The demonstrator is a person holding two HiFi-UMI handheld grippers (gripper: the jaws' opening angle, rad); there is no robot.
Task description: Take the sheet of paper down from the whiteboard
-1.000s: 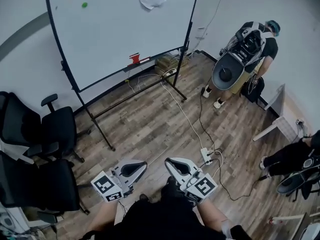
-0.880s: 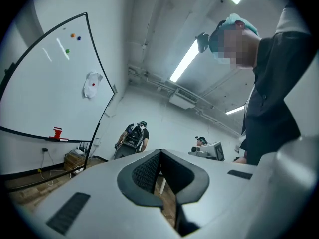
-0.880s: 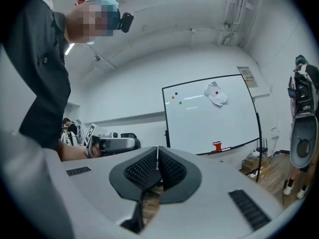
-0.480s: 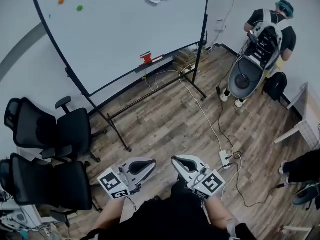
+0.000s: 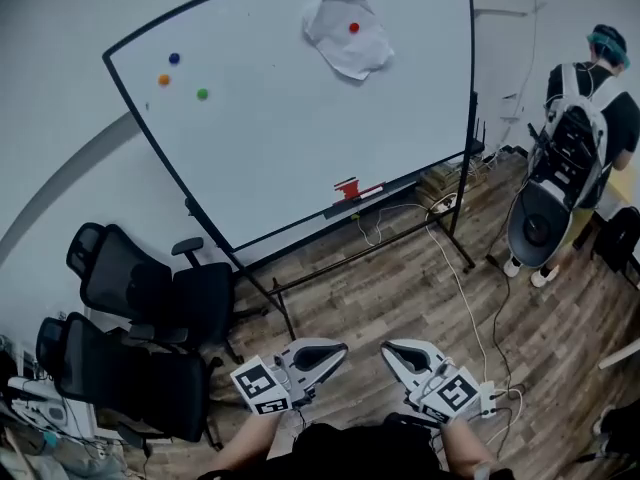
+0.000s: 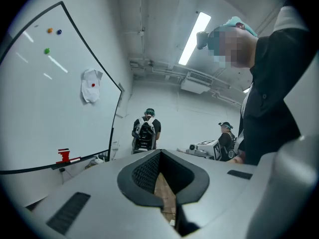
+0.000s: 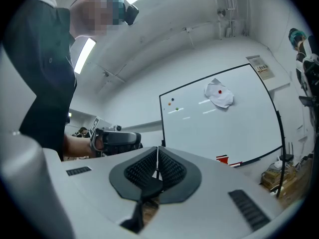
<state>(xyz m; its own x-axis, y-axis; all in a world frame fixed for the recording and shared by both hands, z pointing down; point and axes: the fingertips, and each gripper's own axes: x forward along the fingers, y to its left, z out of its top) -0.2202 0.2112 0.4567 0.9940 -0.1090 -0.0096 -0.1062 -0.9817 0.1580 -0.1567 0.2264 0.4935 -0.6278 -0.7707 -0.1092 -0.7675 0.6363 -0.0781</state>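
Crumpled white sheet of paper pinned under a round red magnet, upper right of the black-framed whiteboard. Fully in frame now, cut off at the top edge earlier. To its left, 3 small coloured magnets. Low in front, left gripper and right gripper, well apart from the board, jaws of both pressed together on nothing.

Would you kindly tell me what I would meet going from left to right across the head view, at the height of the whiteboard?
Orange magnet → green magnet → sheet of paper → person with a backpack.
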